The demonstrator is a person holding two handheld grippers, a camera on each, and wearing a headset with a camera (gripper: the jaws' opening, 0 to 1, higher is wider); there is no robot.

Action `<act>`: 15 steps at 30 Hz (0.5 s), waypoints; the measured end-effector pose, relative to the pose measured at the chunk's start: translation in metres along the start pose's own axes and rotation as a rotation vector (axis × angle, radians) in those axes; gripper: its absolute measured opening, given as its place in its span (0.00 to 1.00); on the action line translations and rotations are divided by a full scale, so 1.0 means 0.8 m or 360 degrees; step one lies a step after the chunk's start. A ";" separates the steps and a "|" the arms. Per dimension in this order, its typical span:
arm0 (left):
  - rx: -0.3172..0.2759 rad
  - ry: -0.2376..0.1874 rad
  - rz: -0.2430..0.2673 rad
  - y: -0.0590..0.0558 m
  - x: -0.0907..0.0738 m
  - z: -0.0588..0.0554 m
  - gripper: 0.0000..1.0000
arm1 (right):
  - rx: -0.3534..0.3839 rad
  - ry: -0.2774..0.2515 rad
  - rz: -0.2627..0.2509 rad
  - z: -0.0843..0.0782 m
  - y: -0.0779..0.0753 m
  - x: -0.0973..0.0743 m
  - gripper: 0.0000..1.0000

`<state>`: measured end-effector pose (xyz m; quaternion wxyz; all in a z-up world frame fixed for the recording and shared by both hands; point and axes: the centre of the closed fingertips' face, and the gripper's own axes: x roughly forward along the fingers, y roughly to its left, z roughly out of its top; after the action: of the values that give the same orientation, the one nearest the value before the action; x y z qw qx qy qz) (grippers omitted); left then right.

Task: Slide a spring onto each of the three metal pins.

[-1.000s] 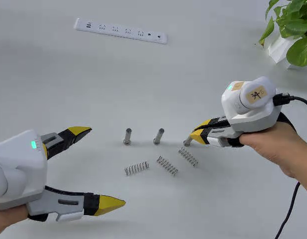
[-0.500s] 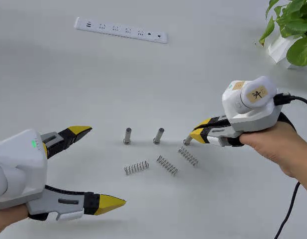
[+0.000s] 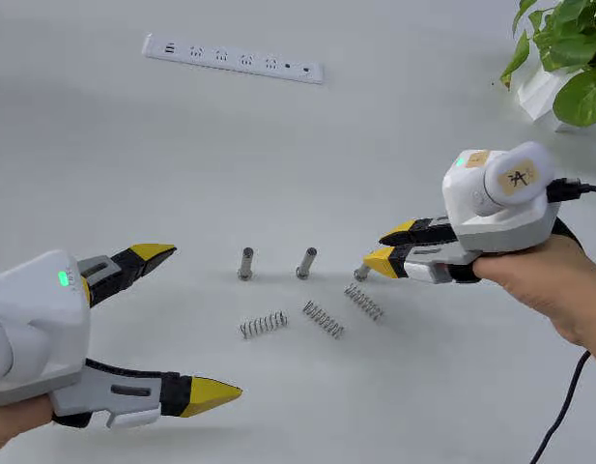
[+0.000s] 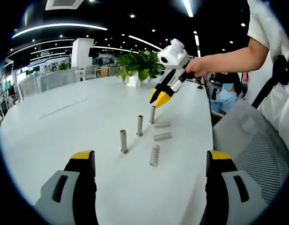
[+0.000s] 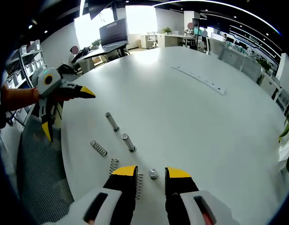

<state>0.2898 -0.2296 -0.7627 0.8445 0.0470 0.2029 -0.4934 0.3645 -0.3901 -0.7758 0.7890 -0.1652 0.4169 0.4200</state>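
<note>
Left claw [image 3: 186, 324] is sitting at the lower left of the head view, body cut off by the frame edge. Its jaws are gaping wide and gripping nothing.

Right claw [image 3: 386, 249] is hovering low over the pale grey desk [image 3: 423, 126] with its jaws only slightly parted and nothing clamped. In the right gripper view the head of the rightmost pin [image 5: 153, 175] is lying in the gap between the jaws. Can't tell if either jaw is touching it.

Three short grey metal pins [image 3: 306, 262] are standing in a row mid-desk, all bare. Three small coiled steel springs [image 3: 323, 320] are lying loose on the desk just in front of the pins, none on a pin. One spring [image 5: 138, 183] is partly hidden behind a jaw of the right claw [image 5: 151, 172].

In the left gripper view the pins [image 4: 140, 125] and springs [image 4: 163, 136] are lying ahead of the left claw [image 4: 151, 157], with the right claw [image 4: 162, 97] pointing down at the far pin.

Long white power strip [image 3: 233, 59] is lying well behind the pins. Green leafy plant in a white pot [image 3: 558, 58] is being cut off at the top right corner. Black cable [image 3: 563, 416] is running off the bottom edge.
</note>
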 end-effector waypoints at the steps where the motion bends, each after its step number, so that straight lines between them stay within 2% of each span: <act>1: 0.0002 0.0001 0.0000 0.000 0.000 0.000 0.98 | 0.0000 -0.0004 0.0003 -0.001 0.001 -0.002 0.22; 7: 0.0017 0.0009 -0.0005 0.000 0.000 0.003 0.98 | 0.0003 -0.0059 0.0022 -0.004 0.003 -0.013 0.32; 12: 0.0034 0.0017 -0.0009 -0.001 -0.001 0.006 0.98 | -0.0005 -0.0097 0.0049 -0.010 0.008 -0.023 0.46; 15: 0.0048 0.0027 -0.0008 0.000 -0.002 0.007 0.98 | -0.0031 -0.0119 0.0058 -0.015 0.011 -0.029 0.51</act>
<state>0.2906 -0.2301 -0.7569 0.8407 0.0635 0.2027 -0.4981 0.3438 -0.4044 -0.7636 0.7945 -0.1497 0.3860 0.4442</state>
